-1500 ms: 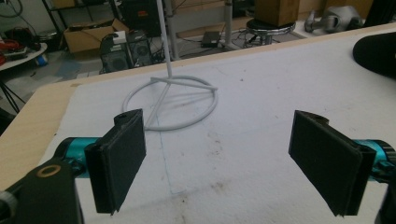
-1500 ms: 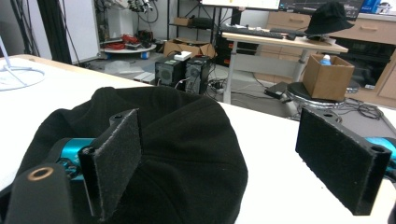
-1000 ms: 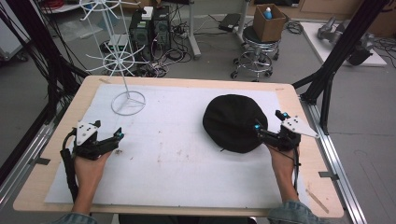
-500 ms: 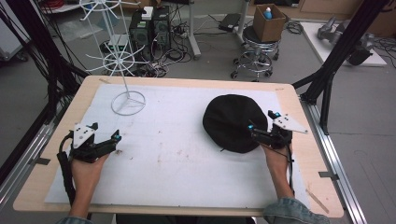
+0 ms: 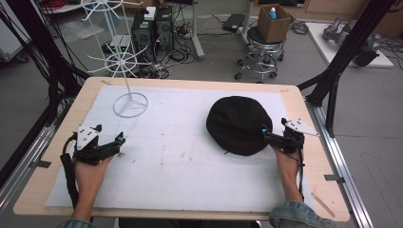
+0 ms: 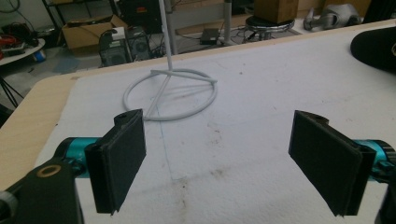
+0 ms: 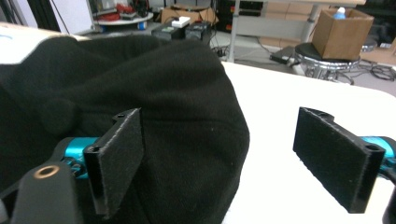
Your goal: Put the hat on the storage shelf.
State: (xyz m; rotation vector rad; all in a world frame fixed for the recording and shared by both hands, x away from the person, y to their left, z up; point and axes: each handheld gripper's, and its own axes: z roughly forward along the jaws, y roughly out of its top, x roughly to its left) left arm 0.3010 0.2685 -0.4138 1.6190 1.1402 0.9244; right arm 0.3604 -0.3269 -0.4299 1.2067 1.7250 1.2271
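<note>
both claws gape wide: right claw (image 5: pixel 264 133) at the black hat (image 5: pixel 236 124), left claw (image 5: pixel 119 143) over white mat (image 5: pixel 190 161).

Right gripper (image 5: pixel 264 133) slid toward 9 o'clock onto hat (image 5: pixel 236 124) edge; left gripper (image 5: pixel 119 141) shifted slightly toward 6.

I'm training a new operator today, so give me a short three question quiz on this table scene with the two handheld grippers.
1. True or false: the right gripper has clamped the black hat.
2. Which gripper is nearer the white wire stand?
3. What covers the table: A white sheet, B green mat, C nothing?

Key: 1 false, its jaws stand open at the hat's edge. 2 the left gripper. 3 A.
</note>
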